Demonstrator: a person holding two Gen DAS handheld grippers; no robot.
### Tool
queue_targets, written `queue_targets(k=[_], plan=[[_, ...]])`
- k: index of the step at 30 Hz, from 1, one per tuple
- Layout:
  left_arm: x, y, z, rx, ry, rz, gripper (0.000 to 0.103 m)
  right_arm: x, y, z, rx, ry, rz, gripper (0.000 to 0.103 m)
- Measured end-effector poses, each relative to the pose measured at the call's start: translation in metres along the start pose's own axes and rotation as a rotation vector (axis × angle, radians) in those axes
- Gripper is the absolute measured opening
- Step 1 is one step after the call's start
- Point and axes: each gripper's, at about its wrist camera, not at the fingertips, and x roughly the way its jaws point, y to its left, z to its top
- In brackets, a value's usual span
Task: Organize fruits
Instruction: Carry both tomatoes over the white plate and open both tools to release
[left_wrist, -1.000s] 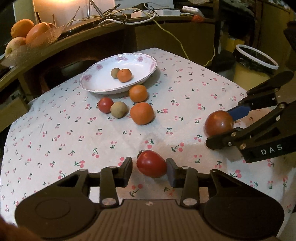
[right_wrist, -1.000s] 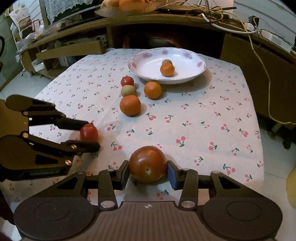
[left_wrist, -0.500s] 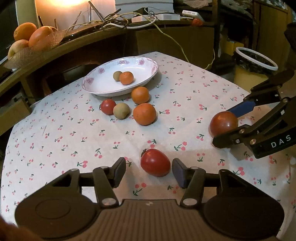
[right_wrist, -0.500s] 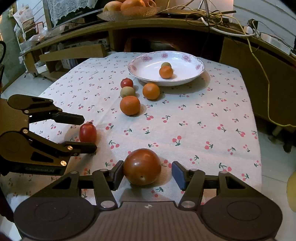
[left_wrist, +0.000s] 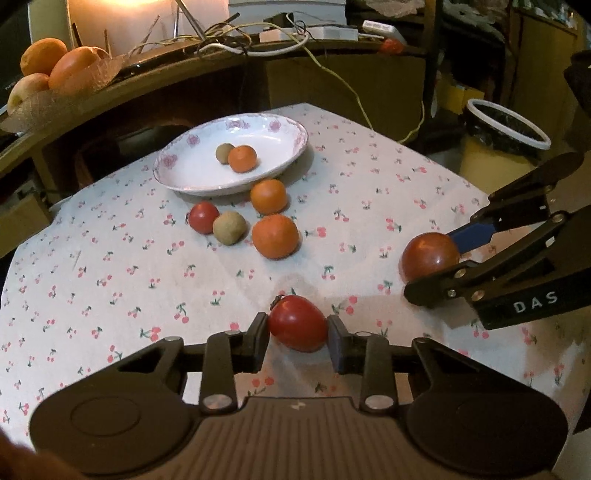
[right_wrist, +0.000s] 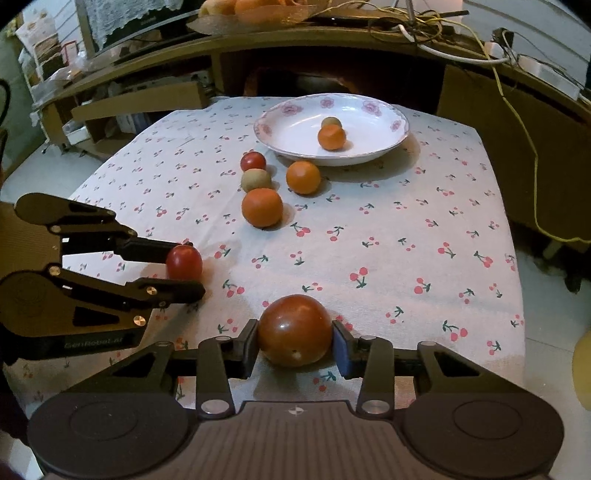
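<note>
My left gripper (left_wrist: 298, 338) is shut on a small red tomato (left_wrist: 297, 328) near the table's front edge; both also show in the right wrist view, the gripper (right_wrist: 184, 267) and the tomato (right_wrist: 184, 262). My right gripper (right_wrist: 294, 341) is shut on a large dark red tomato (right_wrist: 294, 329), which also shows at the right of the left wrist view (left_wrist: 429, 257). A white floral plate (left_wrist: 280, 168) at the back holds a small orange (left_wrist: 242, 158) and a greenish fruit (left_wrist: 224, 152).
Loose on the cherry-print cloth (left_wrist: 110, 266) before the plate lie two oranges (left_wrist: 274, 236), a red tomato (left_wrist: 203, 217) and a greenish fruit (left_wrist: 229, 228). A fruit bowl (left_wrist: 51, 85) stands on the shelf behind. A bin (left_wrist: 502, 140) stands right.
Both grippers, open around their tomatoes half a second ago, have closed on them. The plate and loose fruits have not moved.
</note>
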Motion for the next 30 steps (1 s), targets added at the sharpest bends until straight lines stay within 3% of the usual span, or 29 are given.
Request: queue_targets(k=[30], plan=[[-0.005,0.033,0.069,-0.067,-0.131,0.101,0.038,-0.006,0.0,0.073,0.044,-0.15,-0.042,0.041]])
